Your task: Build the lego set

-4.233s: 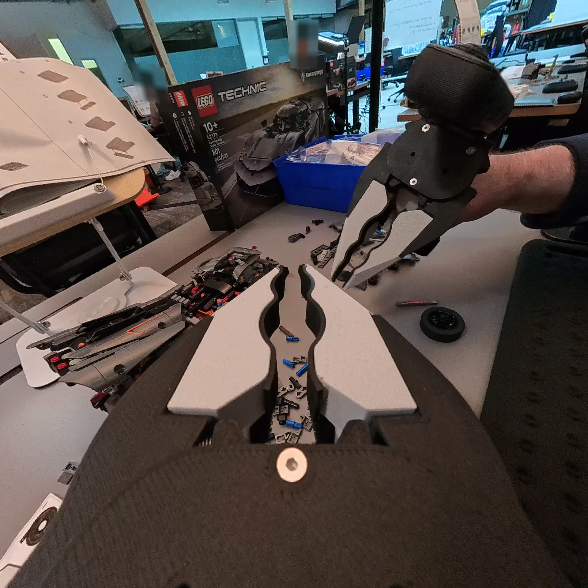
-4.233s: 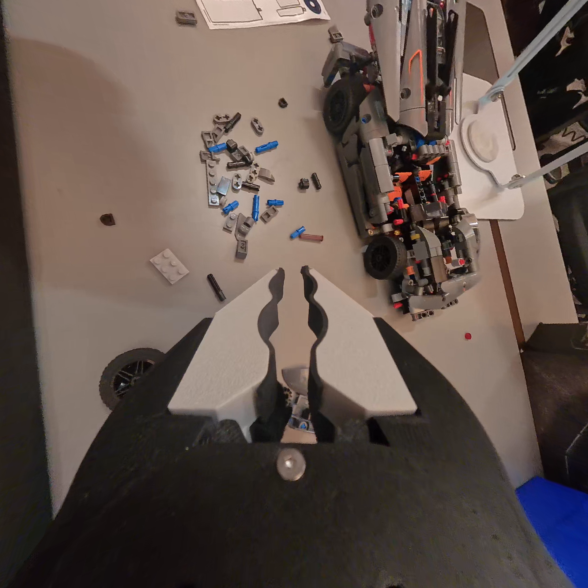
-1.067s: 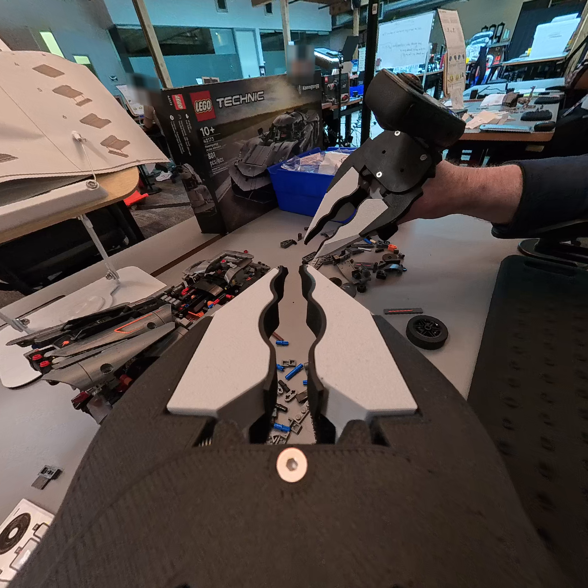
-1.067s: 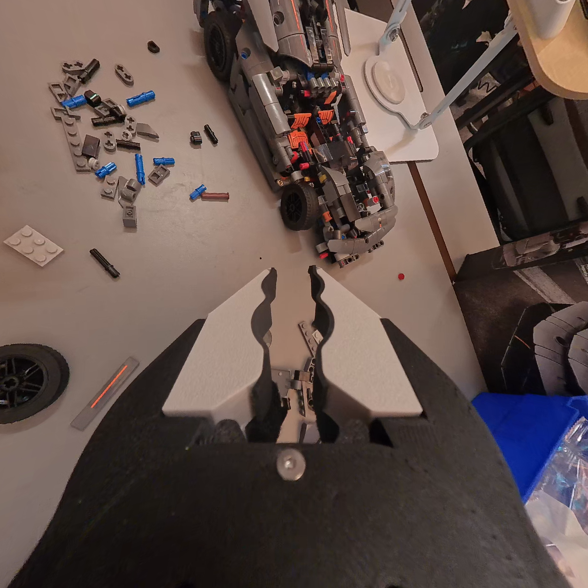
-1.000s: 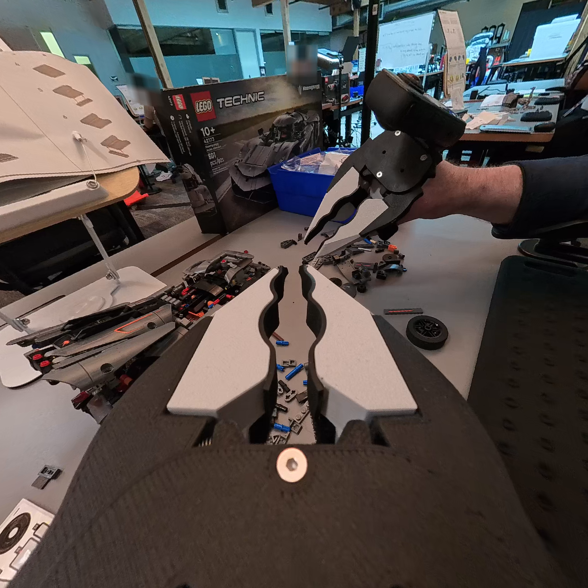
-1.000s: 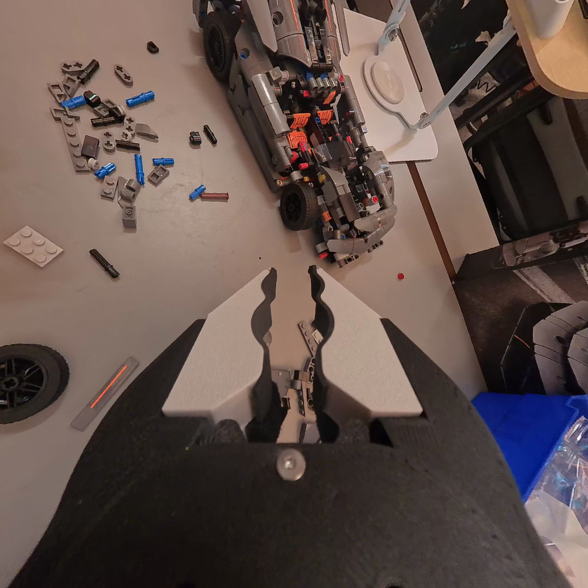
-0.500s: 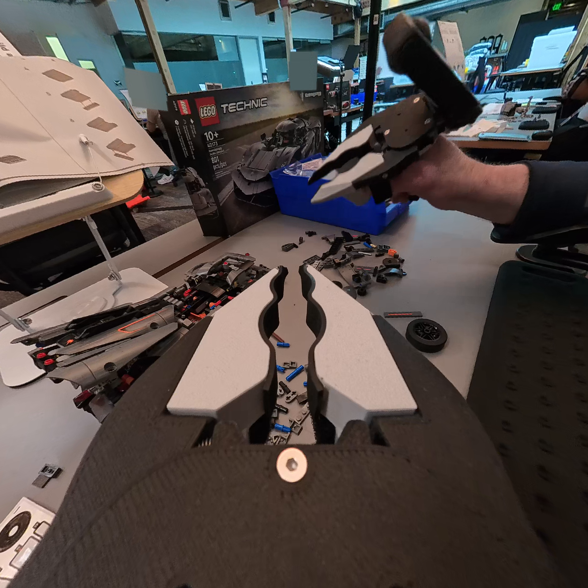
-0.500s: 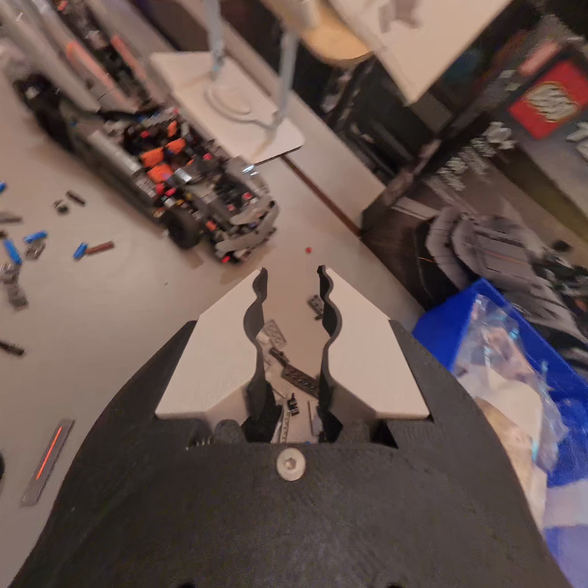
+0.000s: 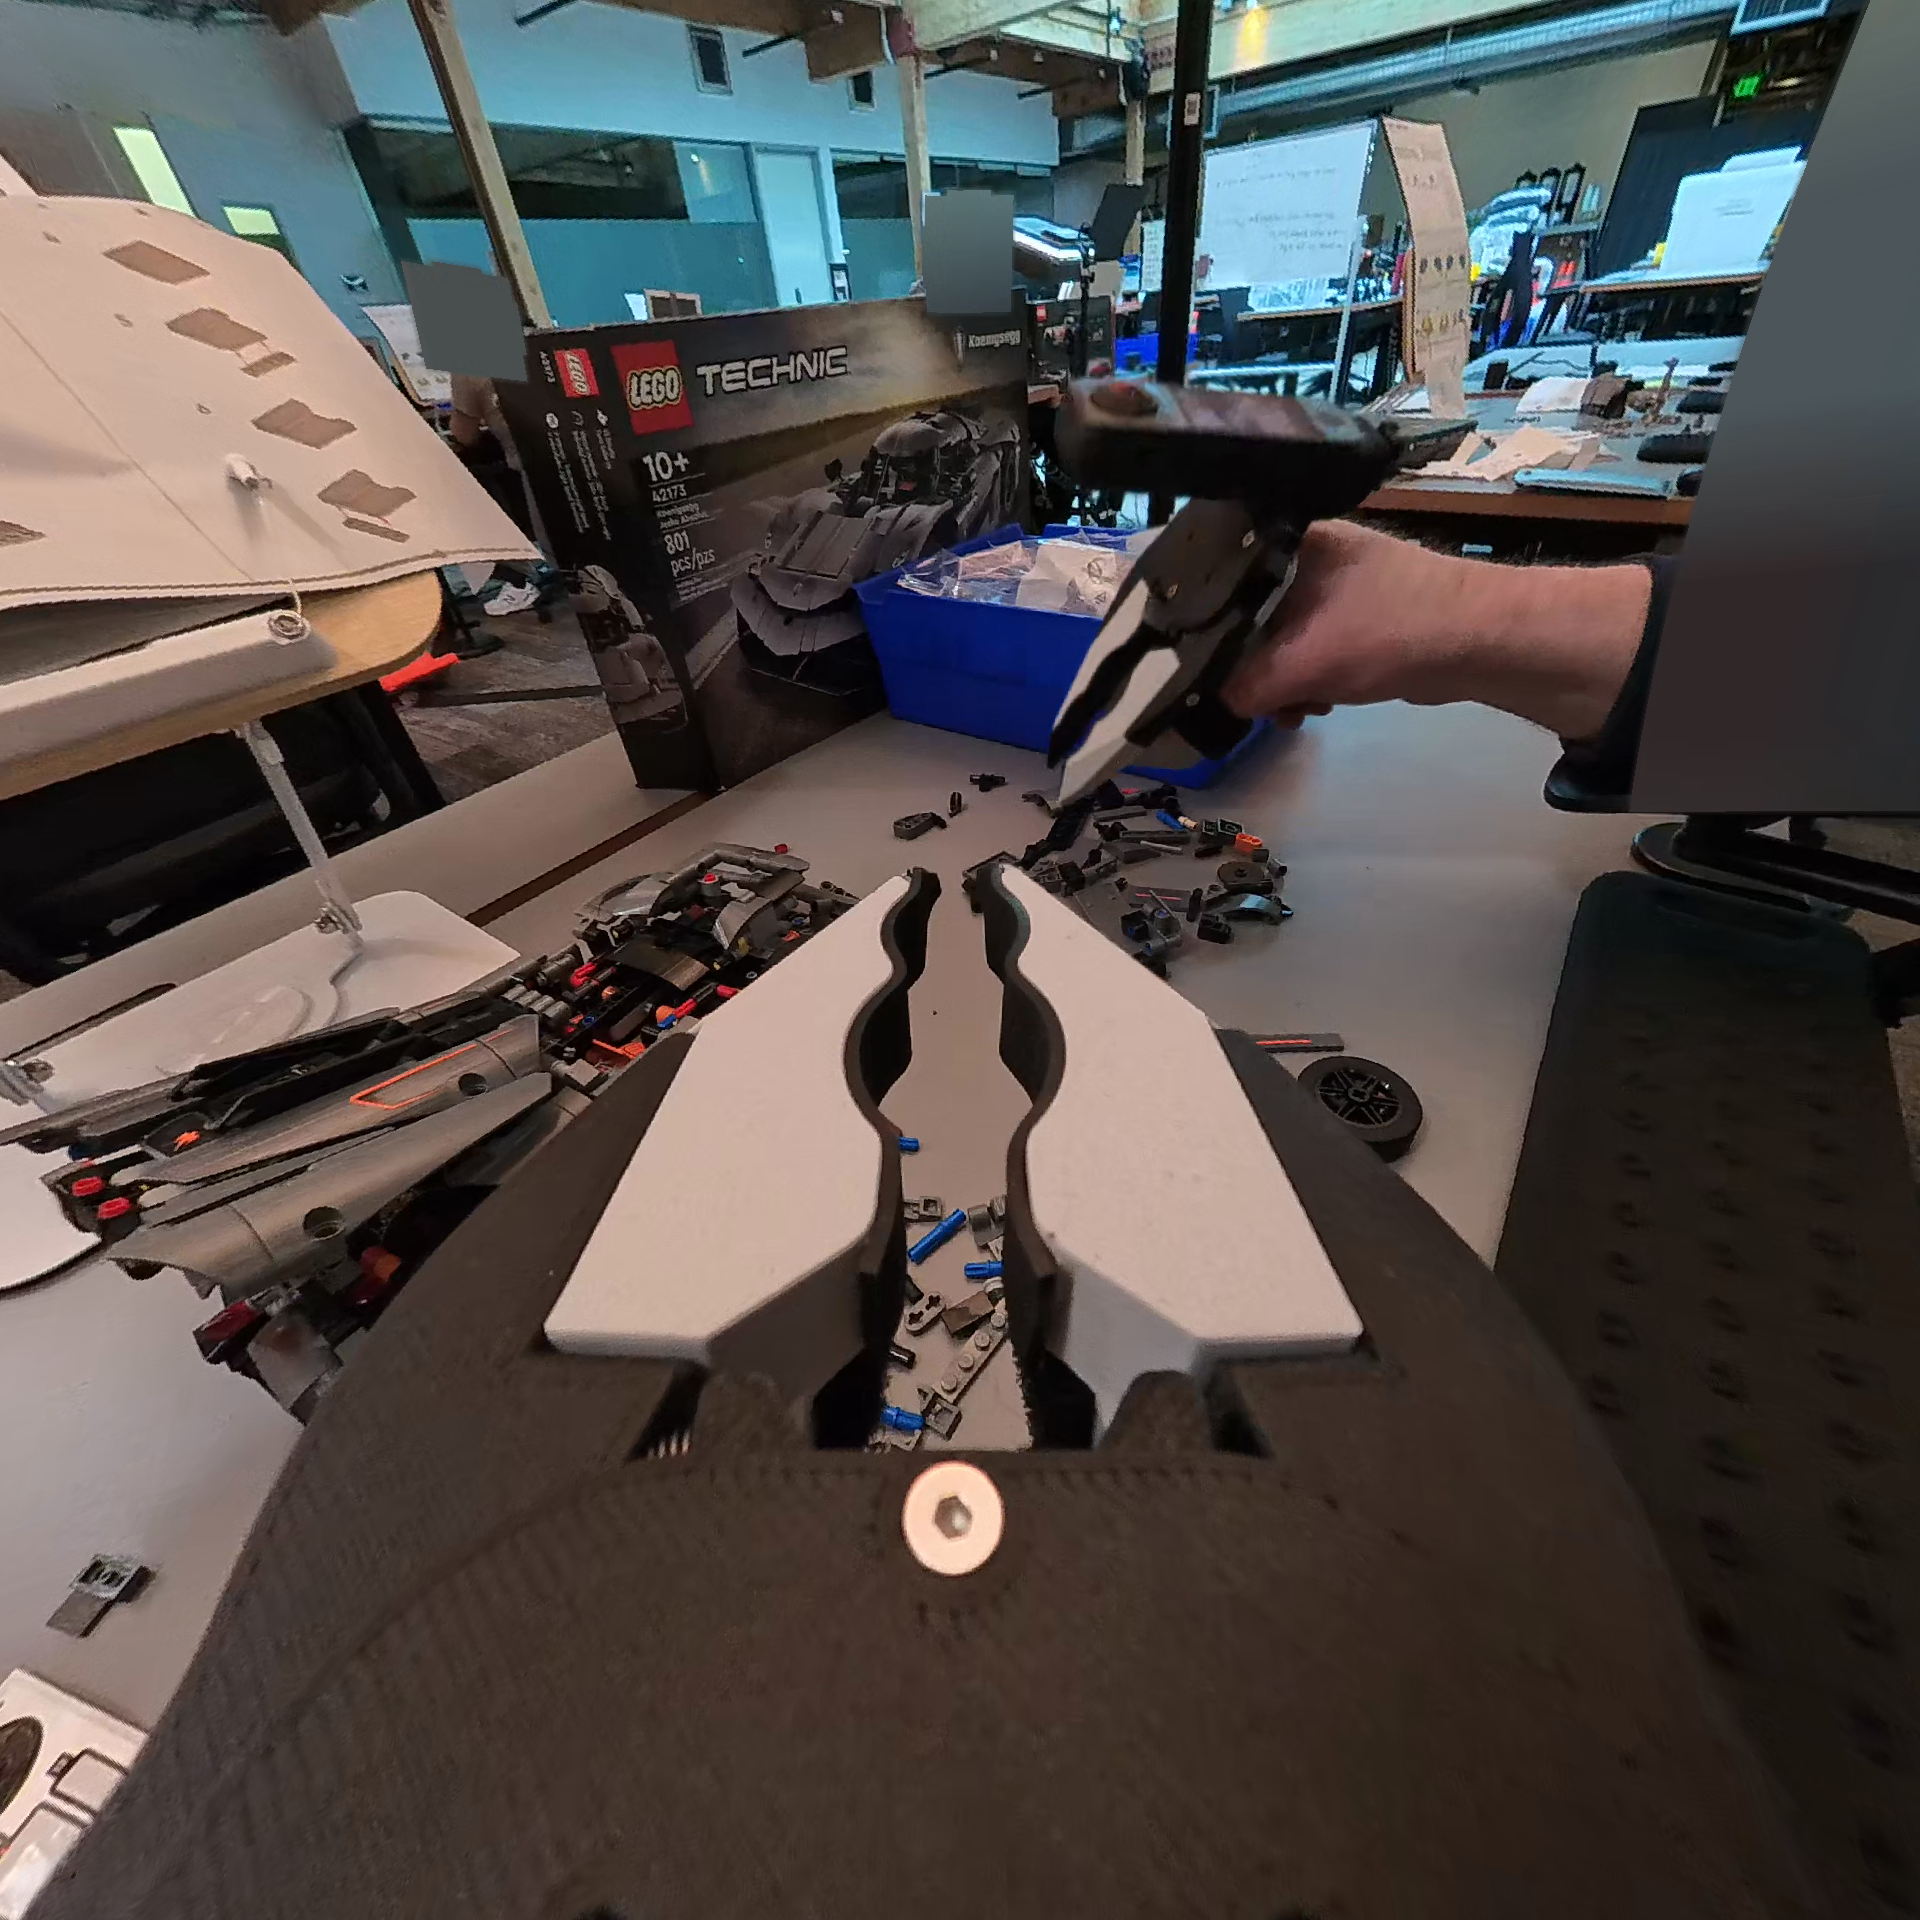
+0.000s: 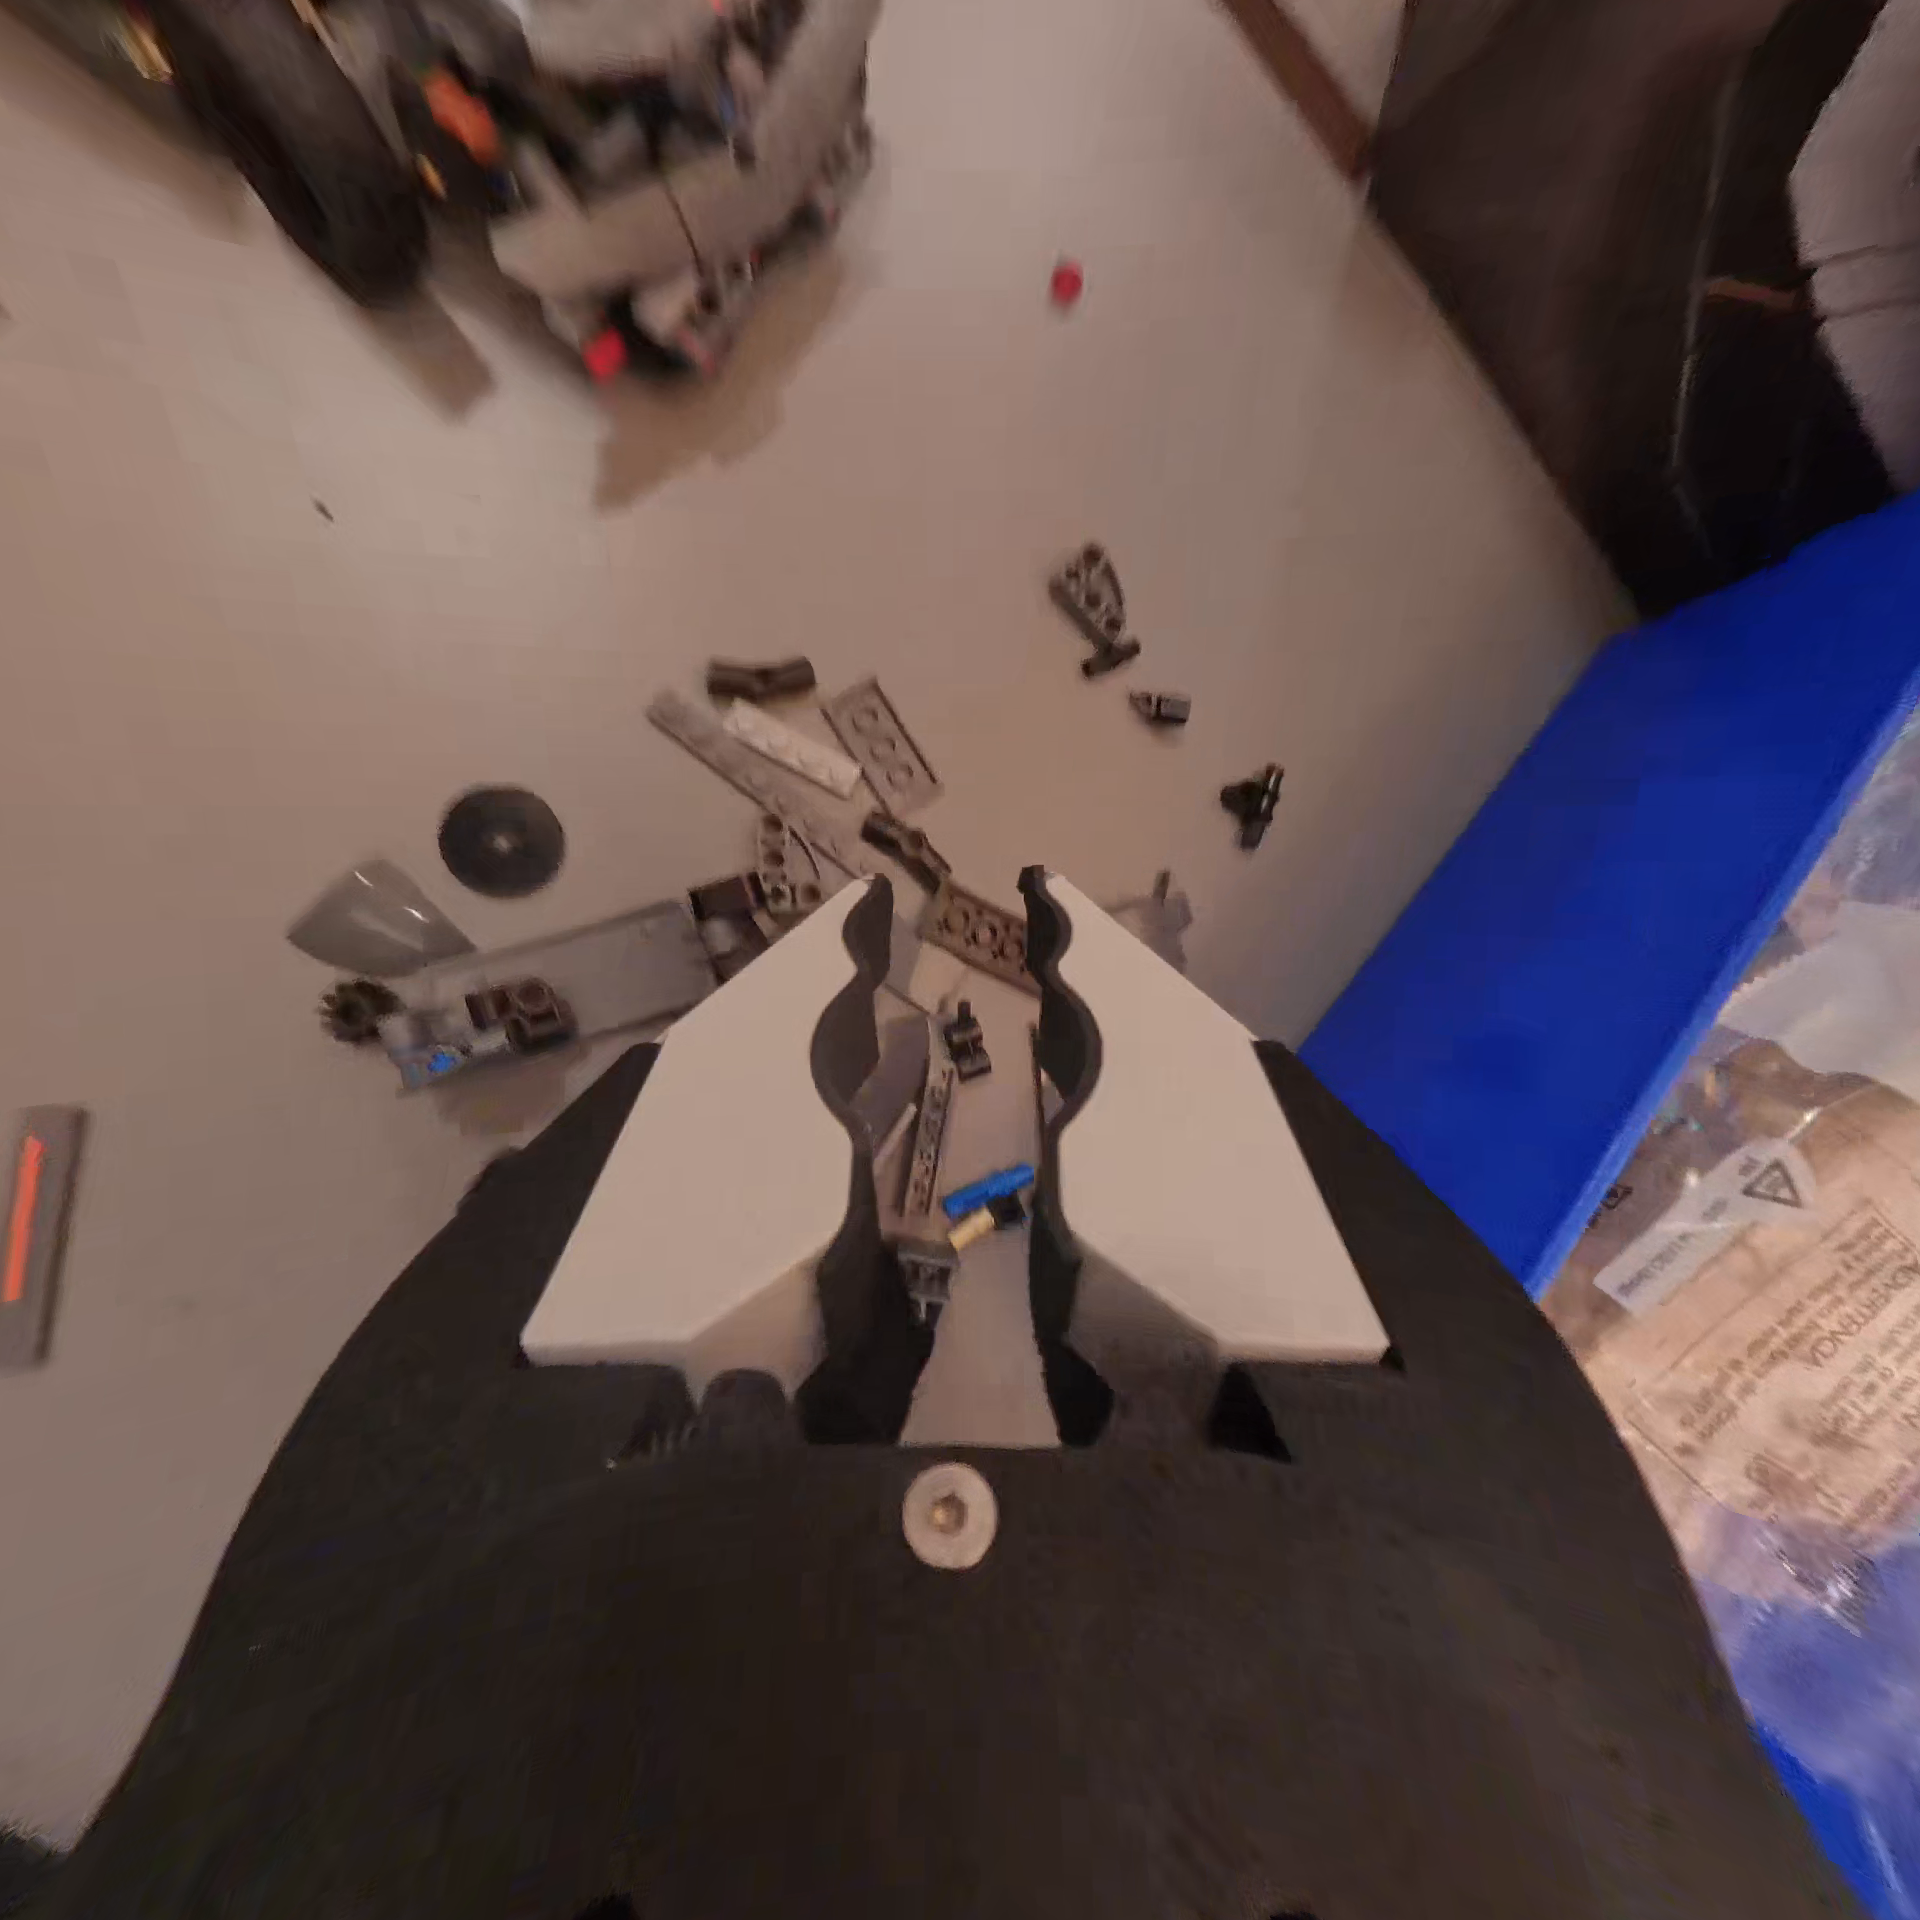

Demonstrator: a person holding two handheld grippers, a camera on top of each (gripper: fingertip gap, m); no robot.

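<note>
Right wrist view: right gripper [image 10: 951, 883] jaws parted, empty.

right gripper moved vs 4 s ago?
Yes. In the left wrist view the right gripper has gone from above the near loose parts to the far pile beside the blue bin, tips lowered close to the table, jaws open, empty.

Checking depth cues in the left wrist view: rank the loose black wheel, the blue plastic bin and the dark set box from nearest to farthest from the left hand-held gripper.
1. Loose black wheel, on the table, right of the left hand-held gripper.
2. Blue plastic bin, farther back, right of centre.
3. Dark set box, standing beside the bin; the two are close to call.
</note>
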